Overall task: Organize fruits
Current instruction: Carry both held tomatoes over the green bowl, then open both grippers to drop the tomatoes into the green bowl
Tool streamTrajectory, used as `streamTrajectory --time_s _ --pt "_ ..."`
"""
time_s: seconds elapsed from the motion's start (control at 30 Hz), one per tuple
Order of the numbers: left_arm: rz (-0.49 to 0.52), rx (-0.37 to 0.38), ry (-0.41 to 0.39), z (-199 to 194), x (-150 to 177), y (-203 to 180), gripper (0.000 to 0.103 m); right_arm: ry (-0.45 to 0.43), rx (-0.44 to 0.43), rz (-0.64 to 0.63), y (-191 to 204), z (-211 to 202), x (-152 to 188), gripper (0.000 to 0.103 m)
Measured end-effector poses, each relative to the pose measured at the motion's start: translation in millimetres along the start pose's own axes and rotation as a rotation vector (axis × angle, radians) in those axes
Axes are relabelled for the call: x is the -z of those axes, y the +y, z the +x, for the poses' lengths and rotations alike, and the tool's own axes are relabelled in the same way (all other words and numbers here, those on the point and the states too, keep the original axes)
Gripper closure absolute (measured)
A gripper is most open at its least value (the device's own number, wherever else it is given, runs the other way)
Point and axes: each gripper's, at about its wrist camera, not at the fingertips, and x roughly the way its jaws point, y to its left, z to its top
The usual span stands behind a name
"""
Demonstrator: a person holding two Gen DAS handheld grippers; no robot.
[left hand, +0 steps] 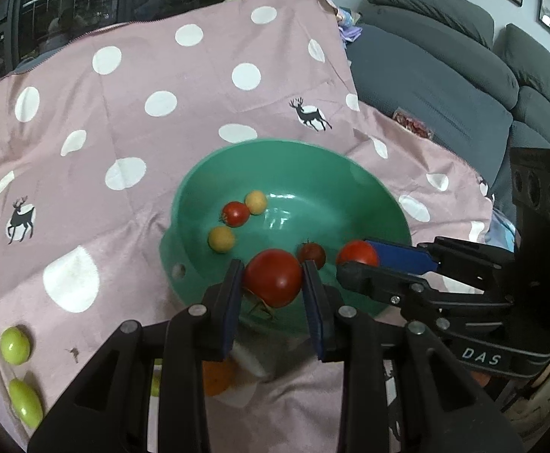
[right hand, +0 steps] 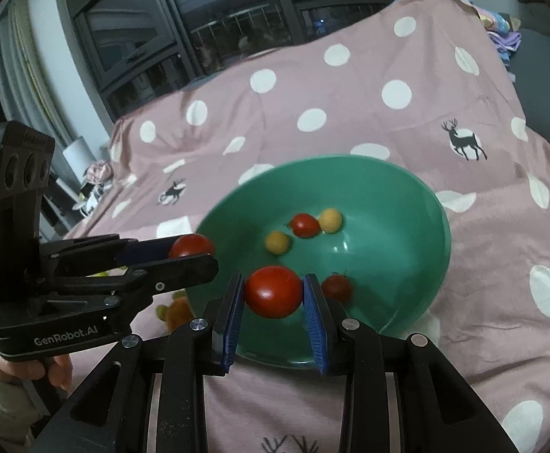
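A green bowl (left hand: 350, 173) (right hand: 407, 196) sits on a pink polka-dot cloth (left hand: 124, 113). Inside it lie two yellow fruits (left hand: 221, 239) (left hand: 256, 202), a small red tomato (left hand: 236, 213) and a darker one (left hand: 311, 255). My left gripper (left hand: 273, 268) is shut on a large red tomato (left hand: 273, 279) above the bowl's near rim. In the right wrist view it shows at the left (right hand: 195, 251). My right gripper (right hand: 273, 279) is shut on another red tomato (right hand: 273, 292) over the bowl's near side. It enters the left wrist view from the right (left hand: 356, 256).
Two green fruits (left hand: 15, 345) (left hand: 25, 402) lie on the cloth at the lower left. An orange fruit (left hand: 218, 377) shows under my left gripper. A grey sofa (left hand: 444, 75) with a red packet (left hand: 412, 122) stands to the right. Dark windows (right hand: 218, 19) lie behind.
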Motion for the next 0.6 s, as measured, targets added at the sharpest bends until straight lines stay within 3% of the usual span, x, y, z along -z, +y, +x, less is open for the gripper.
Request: streamTrajectory --time_s 0.43,0.6 --pt "0.004 -0.026 0.017 9 3 0 0.072 0.018 0.024 -0.010 -1 6 4 0.069" --pt "0.003 -0.046 -0.010 -2 3 -1 0.041 0.006 0.028 0.000 0 -2 4 0.069"
